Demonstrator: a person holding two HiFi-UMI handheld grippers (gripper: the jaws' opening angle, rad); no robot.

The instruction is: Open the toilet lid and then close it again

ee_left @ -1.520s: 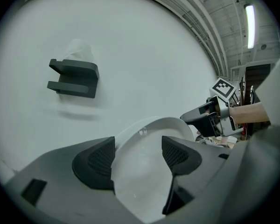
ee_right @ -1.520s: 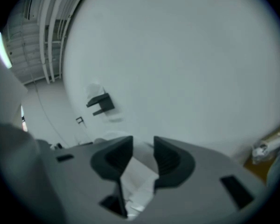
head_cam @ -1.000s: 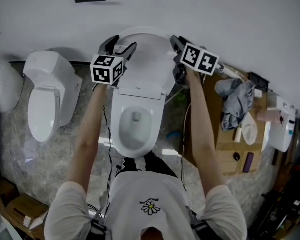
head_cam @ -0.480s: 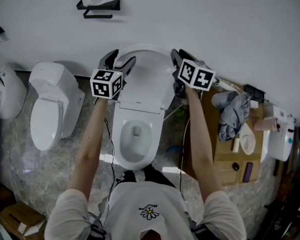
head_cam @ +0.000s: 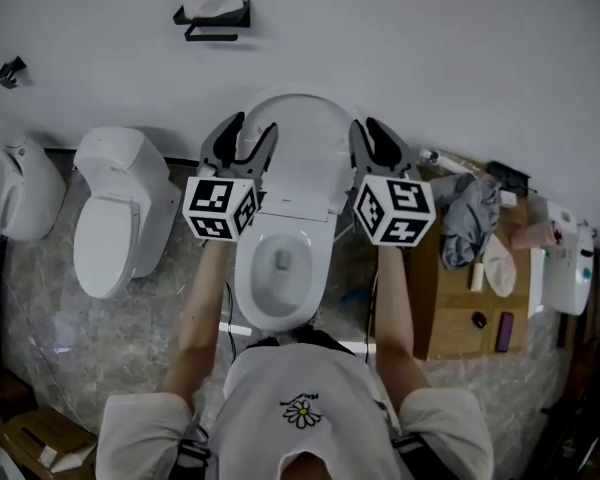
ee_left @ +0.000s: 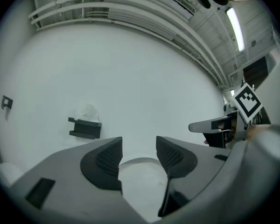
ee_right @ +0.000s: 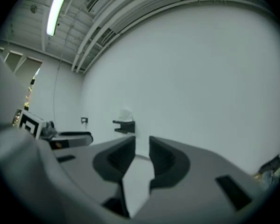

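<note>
The white toilet lid stands upright against the wall above the open bowl. My left gripper hovers at the lid's left edge and my right gripper at its right edge, both pointing at the wall. In the left gripper view the left gripper has a wide gap, its jaws closing on nothing, with the lid's rounded top below them. In the right gripper view the right gripper shows a narrow gap, also closing, and the pads do not press the lid below.
A second white toilet and another white fixture stand to the left. A paper-roll holder hangs on the wall above. A wooden board on the right carries a grey cloth and small items. A cardboard box lies bottom left.
Both grippers have drawn back from the lid's upper edges toward me and risen, so their cubes look larger. The lid stays upright. The right jaws look narrower.
</note>
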